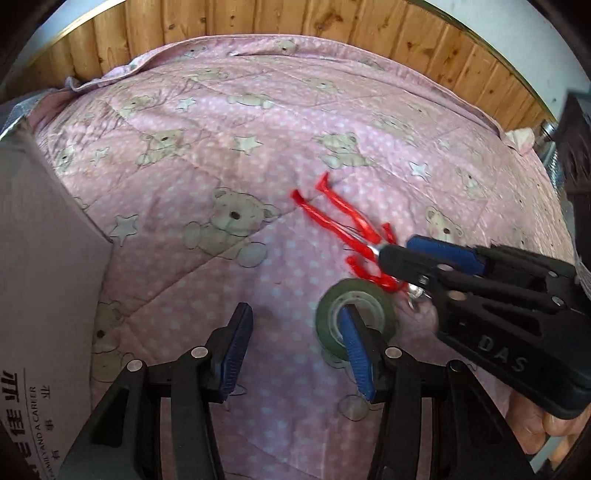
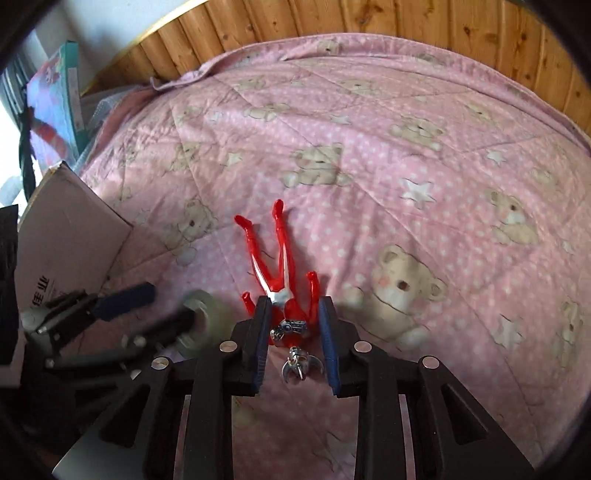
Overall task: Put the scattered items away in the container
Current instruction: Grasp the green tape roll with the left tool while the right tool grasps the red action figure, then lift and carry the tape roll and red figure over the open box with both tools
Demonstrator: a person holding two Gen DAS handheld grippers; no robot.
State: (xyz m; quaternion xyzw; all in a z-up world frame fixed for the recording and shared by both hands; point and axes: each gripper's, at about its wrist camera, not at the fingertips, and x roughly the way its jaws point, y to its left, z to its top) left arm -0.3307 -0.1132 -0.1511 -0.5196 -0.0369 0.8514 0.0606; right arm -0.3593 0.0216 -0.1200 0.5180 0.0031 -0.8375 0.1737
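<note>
**Both grippers down on the bed, at the figure and the tape**

The right gripper [image 2: 293, 328] has its jaws open on either side of a red and silver action figure [image 2: 280, 273], the blue pads flanking its torso with a little daylight on each side. The figure lies flat on the pink teddy-bear quilt [image 2: 388, 147], legs pointing away towards the wooden wall panelling [image 2: 406, 18], its horned silver head between the fingers.

The left gripper [image 1: 295, 332] also stands with jaws wide apart. Its right finger [image 1: 356, 354] sits in the core of a roll of clear tape [image 1: 358, 314], the other finger well clear of it. The roll rests on the quilt just beside the figure's upper body.

A grey cardboard box [image 1: 48, 258], printed lettering on its side, stands on the bed to the left, well apart from both items.
</note>
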